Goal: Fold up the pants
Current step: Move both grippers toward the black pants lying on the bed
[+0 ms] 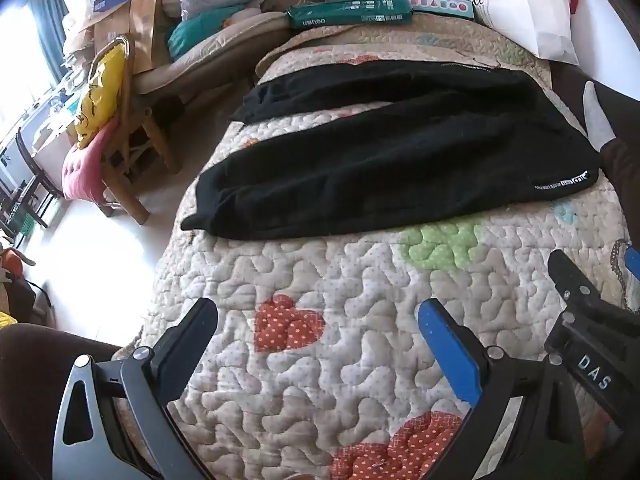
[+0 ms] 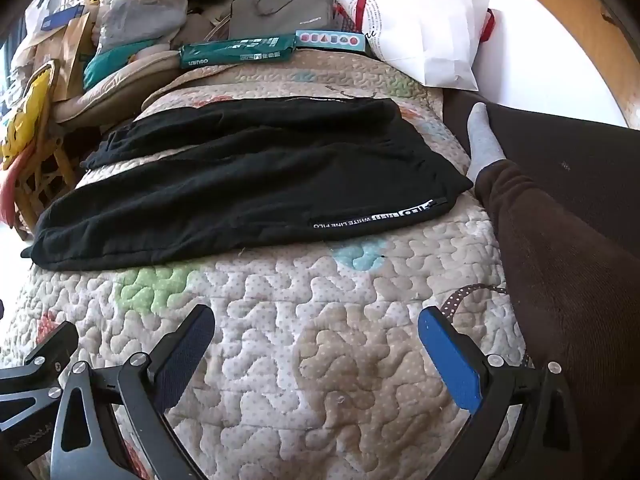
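Black pants (image 1: 392, 160) lie spread flat across a quilted bedspread (image 1: 320, 280), legs pointing left, waist with a white-lettered label at the right. They also show in the right wrist view (image 2: 248, 184). My left gripper (image 1: 320, 316) is open and empty, hovering over the quilt a short way in front of the pants. My right gripper (image 2: 316, 324) is open and empty too, over the quilt (image 2: 320, 340) near the waist end. Part of the right gripper (image 1: 580, 300) shows at the right edge of the left wrist view.
A person's leg in brown trousers with a grey sock (image 2: 484, 144) lies along the bed's right side. Green boxes (image 2: 236, 50), a white bag (image 2: 424, 28) and a grey case (image 2: 280, 12) sit beyond the pants. A wooden chair with cushions (image 1: 108, 128) stands left of the bed.
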Available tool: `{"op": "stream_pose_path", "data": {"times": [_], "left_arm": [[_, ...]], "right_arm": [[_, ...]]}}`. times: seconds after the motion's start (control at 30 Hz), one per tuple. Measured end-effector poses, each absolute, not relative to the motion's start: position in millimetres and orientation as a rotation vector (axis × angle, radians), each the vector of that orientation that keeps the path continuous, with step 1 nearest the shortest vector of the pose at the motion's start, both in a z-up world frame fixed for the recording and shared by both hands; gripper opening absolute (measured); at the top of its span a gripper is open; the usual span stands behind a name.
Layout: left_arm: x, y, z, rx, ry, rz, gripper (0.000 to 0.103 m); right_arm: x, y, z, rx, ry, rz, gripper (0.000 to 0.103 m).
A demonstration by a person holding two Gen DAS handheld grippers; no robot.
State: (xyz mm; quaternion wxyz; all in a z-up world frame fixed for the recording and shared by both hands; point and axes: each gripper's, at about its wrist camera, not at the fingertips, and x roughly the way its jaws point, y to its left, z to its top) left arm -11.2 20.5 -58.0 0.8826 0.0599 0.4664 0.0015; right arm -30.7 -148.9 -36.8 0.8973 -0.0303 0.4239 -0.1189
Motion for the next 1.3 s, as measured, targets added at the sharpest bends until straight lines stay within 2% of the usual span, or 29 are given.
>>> {"op": "stream_pose_path", "data": {"times": [0.43, 0.87, 1.3], "left_arm": [[-7.2, 24.4, -92.7, 0.146, 1.03, 0.011, 0.101], [-10.5, 41.9, -105.8, 0.007, 1.035, 0.018, 0.103], [-20.3, 44.5, -108.9, 0.008, 1.0, -0.005, 0.103]], "right_arm": [[-21.7, -141.8, -56.4, -0.029, 0.957, -0.233, 0.103], [-23.7, -135.6, -65.5, -0.037, 0.998, -0.211, 0.103], [-21.1, -141.5, -74.2, -0.009, 1.048, -0.215, 0.103]]}}
